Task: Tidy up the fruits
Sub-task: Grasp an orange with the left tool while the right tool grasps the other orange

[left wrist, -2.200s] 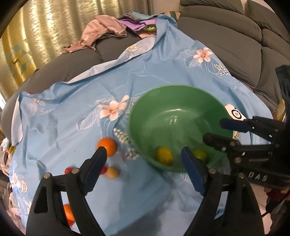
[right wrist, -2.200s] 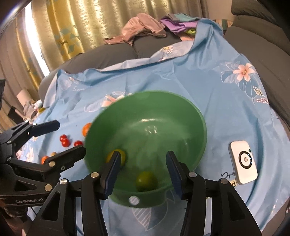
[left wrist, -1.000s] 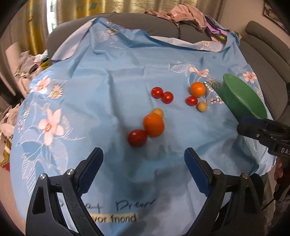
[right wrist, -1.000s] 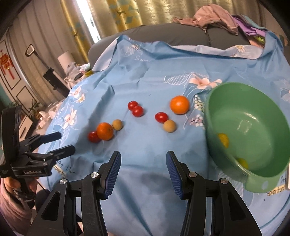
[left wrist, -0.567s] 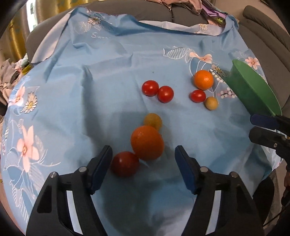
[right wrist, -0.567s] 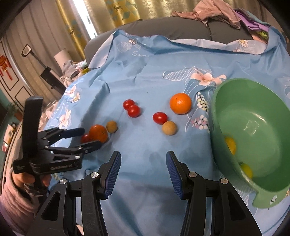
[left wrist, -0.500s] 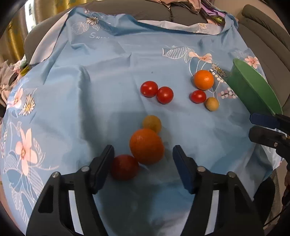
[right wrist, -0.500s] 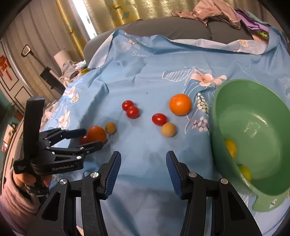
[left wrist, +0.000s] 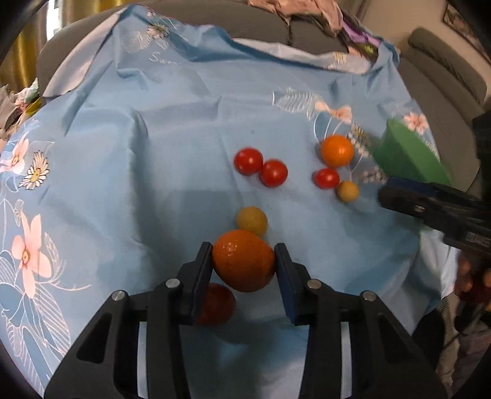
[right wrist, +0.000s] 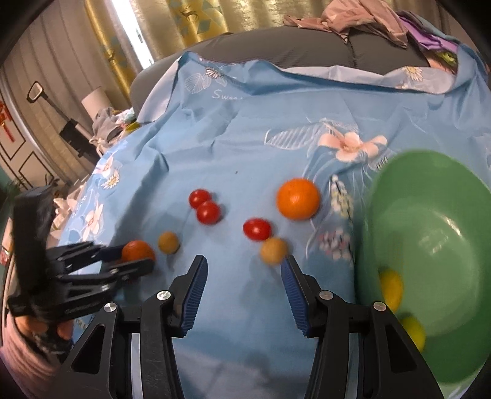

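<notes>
My left gripper has its jaws closing around an orange that lies on the blue flowered cloth; both pads touch its sides. A red tomato lies partly under the left finger, and a yellowish fruit sits just beyond the orange. My right gripper stands open and holds nothing, with a tan fruit just ahead of its right finger. A green bowl at the right holds two yellow fruits.
Farther out on the cloth lie two red tomatoes side by side, a third tomato and a second orange. Grey sofa cushions with heaped clothes rise behind. A hand holds the left gripper.
The left gripper has dropped forward onto the near orange and its wide-open jaws have narrowed onto it. The right gripper has drifted closer to the loose fruits, its opening unchanged.
</notes>
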Available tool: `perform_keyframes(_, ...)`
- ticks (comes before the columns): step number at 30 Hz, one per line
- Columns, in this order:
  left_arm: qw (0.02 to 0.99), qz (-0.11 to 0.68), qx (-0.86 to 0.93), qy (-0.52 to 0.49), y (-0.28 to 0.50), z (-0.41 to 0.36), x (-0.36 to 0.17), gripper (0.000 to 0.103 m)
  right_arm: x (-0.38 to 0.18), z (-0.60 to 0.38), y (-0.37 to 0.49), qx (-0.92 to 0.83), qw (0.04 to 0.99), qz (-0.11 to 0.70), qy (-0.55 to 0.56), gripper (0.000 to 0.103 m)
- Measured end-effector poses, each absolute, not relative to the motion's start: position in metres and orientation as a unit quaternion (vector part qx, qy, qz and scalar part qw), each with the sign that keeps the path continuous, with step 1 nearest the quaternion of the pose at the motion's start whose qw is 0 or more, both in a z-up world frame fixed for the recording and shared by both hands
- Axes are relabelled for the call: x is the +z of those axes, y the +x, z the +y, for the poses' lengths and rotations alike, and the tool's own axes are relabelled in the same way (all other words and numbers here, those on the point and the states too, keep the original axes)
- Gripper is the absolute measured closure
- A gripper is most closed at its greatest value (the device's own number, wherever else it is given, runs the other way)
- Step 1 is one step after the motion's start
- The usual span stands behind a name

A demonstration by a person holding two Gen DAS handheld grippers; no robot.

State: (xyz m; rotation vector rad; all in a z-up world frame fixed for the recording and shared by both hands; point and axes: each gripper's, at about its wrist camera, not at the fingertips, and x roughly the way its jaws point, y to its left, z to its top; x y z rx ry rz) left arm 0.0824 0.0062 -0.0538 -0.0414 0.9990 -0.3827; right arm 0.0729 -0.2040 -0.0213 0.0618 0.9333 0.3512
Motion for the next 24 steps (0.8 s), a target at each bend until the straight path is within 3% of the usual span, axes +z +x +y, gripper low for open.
perform_keyframes(9,0.872,0.448,-0.193,-0.033,0.078,0.013,-0.034,0.063,-0.026,-0.176,0.127,0.081,0.889,0.444,-0.079,0.051)
perform_keyframes(21,0.869,0.449,-0.202,-0.044,0.082,0.019,-0.036,0.063,-0.055,-0.163,0.167,0.016,0.837,0.497,-0.228,0.051)
perform_keyframes(24,0.87,0.449,-0.201,-0.046,0.081,0.02,-0.036,0.063,-0.061,-0.16,0.169,0.036,0.83,0.508,-0.227,0.055)
